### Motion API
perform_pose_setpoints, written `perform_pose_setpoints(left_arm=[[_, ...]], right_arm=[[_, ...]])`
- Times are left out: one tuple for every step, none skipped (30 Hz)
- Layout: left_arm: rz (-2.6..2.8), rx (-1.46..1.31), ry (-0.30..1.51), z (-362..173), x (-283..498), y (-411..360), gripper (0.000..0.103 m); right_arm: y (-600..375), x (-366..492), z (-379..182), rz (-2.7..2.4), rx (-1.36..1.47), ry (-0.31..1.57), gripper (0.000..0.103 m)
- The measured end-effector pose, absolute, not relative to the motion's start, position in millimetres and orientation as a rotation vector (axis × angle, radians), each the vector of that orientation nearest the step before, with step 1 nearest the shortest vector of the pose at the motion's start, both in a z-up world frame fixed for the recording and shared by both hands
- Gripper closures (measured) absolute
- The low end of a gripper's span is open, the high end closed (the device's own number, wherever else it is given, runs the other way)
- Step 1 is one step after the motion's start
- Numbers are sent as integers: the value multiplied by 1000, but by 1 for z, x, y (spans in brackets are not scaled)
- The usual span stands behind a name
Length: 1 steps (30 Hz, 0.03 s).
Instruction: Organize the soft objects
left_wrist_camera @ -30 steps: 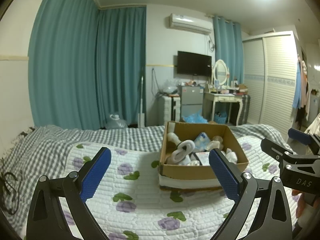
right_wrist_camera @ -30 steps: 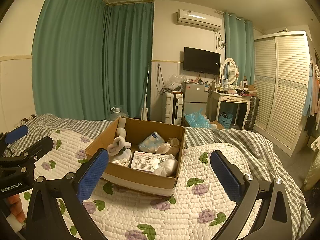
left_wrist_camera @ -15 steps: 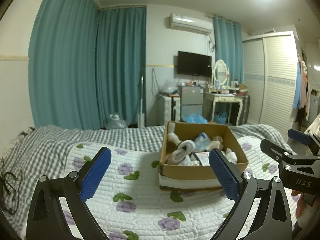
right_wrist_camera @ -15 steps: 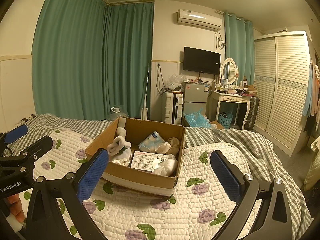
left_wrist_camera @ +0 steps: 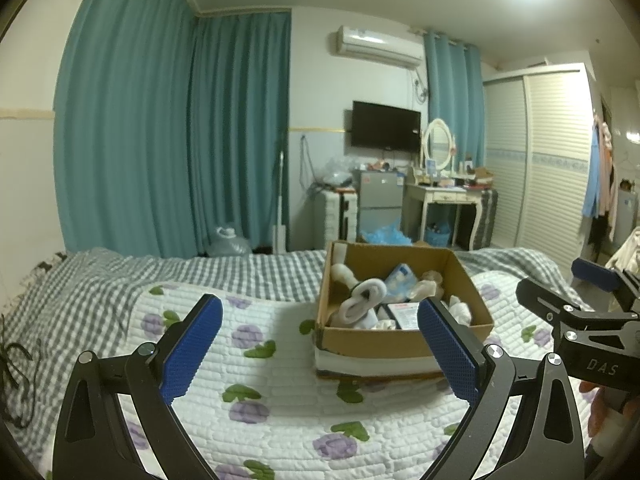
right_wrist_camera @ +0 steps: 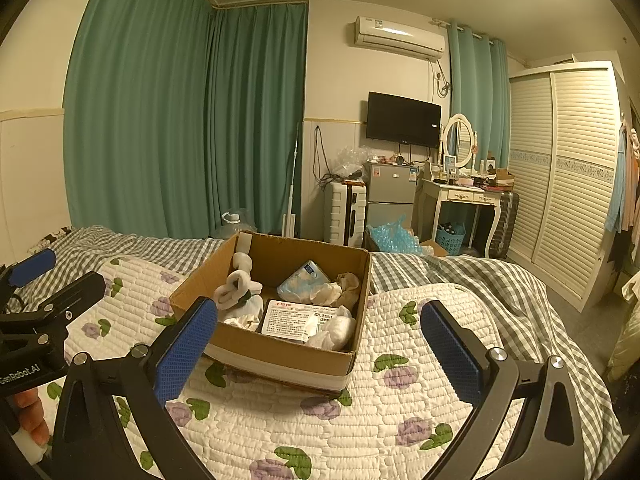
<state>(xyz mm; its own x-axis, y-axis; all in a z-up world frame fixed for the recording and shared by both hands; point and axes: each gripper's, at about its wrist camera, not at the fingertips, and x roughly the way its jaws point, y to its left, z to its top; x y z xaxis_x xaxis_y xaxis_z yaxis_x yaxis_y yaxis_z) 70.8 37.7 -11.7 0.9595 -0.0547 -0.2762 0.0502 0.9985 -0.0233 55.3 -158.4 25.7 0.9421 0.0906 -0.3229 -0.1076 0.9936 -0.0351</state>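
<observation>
An open cardboard box (left_wrist_camera: 404,344) (right_wrist_camera: 280,354) sits on the quilted bed. It holds rolled white socks (left_wrist_camera: 362,300) (right_wrist_camera: 234,290), a blue-white soft pack (right_wrist_camera: 304,284), a beige cloth (right_wrist_camera: 348,286) and a white labelled packet (right_wrist_camera: 300,320). My left gripper (left_wrist_camera: 320,344) is open and empty, held above the quilt in front of the box. My right gripper (right_wrist_camera: 320,344) is open and empty, also in front of the box. Each gripper shows at the edge of the other's view, with the right gripper (left_wrist_camera: 576,300) on the right and the left gripper (right_wrist_camera: 48,276) on the left.
The bed has a white floral quilt (left_wrist_camera: 260,380) (right_wrist_camera: 400,400) over a grey checked blanket (left_wrist_camera: 100,284). Behind it stand teal curtains (left_wrist_camera: 180,140), a small fridge (right_wrist_camera: 390,196), a dressing table (right_wrist_camera: 464,196) and a slatted wardrobe (right_wrist_camera: 568,168).
</observation>
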Motion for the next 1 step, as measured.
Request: perform_pose_setpoints(left_arm=[[-53, -16, 281, -12, 71, 37, 3]], right_arm=[[-158, 55, 26, 101, -52, 327, 1]])
